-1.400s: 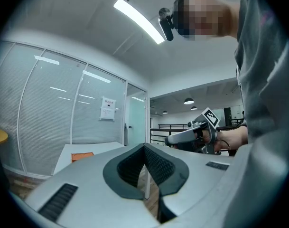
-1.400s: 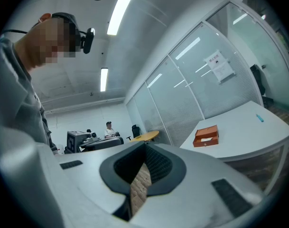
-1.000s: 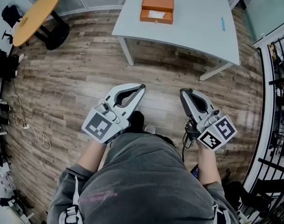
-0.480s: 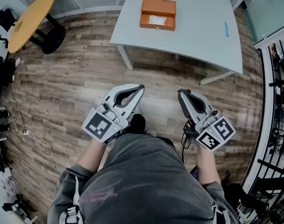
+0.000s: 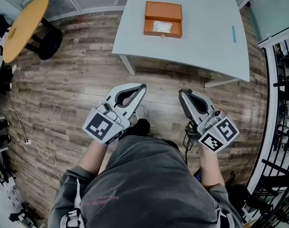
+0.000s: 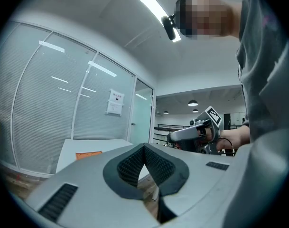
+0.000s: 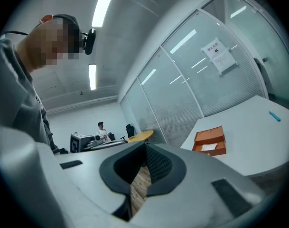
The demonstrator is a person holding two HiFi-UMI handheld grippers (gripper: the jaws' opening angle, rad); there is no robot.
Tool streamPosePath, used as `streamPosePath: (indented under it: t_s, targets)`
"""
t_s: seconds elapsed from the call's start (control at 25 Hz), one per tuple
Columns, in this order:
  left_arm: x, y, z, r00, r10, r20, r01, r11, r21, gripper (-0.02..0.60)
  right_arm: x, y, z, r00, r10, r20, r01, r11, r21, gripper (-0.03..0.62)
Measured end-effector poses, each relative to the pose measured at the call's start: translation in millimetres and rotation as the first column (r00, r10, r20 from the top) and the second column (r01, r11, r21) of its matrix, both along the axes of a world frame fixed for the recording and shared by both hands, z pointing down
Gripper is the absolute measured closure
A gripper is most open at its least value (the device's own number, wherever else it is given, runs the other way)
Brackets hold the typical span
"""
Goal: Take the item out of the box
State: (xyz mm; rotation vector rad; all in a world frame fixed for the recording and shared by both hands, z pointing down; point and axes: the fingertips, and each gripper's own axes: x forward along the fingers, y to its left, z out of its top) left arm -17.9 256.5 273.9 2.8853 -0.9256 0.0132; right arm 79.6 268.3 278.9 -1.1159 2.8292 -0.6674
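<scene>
Two grippers are out in front of the person, both empty. The left gripper has its jaws brought together at the tips with nothing between them. The right gripper is likewise closed on nothing. They are held side by side, apart from each other, above the wooden floor. Ahead of them, well apart, stands a pale table. On its far part sits the orange box, which is open. A white item lies in its nearer half, perhaps paper or a wrapped packet, too small to tell. A small blue thing lies near the table's right edge. A round yellow table stands far left.
</scene>
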Motion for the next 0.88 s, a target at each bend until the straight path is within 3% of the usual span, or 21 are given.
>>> streamPosePath:
  t_s: [0.64, 0.88]
  targets:
    - [-53.6, -97.6, 2.8, 0.998, 0.051, -0.025, -0.052, 0.999, -0.007, 0.569, -59.9, -95.4, 0.5, 0.999, 0.035, -0.025, -0.036, 0.999, -0.014, 0.589]
    - [-59.0, -105.6, 0.7, 0.998, 0.064, -0.020, -0.064, 0.998, 0.001, 0.569, -65.0, -102.9, -0.4, 0.998, 0.048, -0.034, -0.049, 0.999, -0.019, 0.589]
